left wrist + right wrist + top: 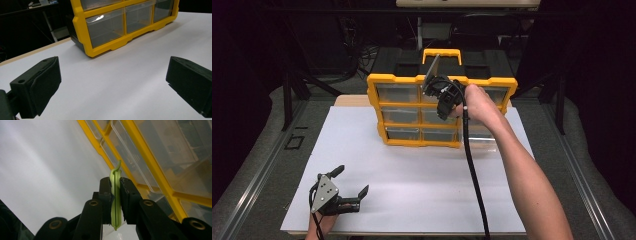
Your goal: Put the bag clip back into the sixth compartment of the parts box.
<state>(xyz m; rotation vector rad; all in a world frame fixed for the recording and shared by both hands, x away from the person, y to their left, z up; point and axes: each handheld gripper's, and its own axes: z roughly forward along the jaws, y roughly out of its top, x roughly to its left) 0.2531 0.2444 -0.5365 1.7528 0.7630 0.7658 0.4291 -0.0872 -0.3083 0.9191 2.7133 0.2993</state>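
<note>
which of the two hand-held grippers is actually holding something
The right hand-held gripper: its jaws pinch a thin light-green strip by the yellow drawer organizer. The left hand-held gripper is open over the white board.

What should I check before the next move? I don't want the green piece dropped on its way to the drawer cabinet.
1. Grip: the right gripper has its jaws shut on the thin green piece, pinched flat between the pads. Ok.
2. Slack in the hold: the piece sticks out above and below the pads; whether it can slip, cannot tell.
3. Position: the right gripper is held at the top of the yellow drawer cabinet, in front of its upper drawers. Ok.
4. Target drawer: which drawer is open, cannot tell.
5. Left gripper: jaws open, holding nothing, low over the white board, apart from the cabinet. Ok.
</note>
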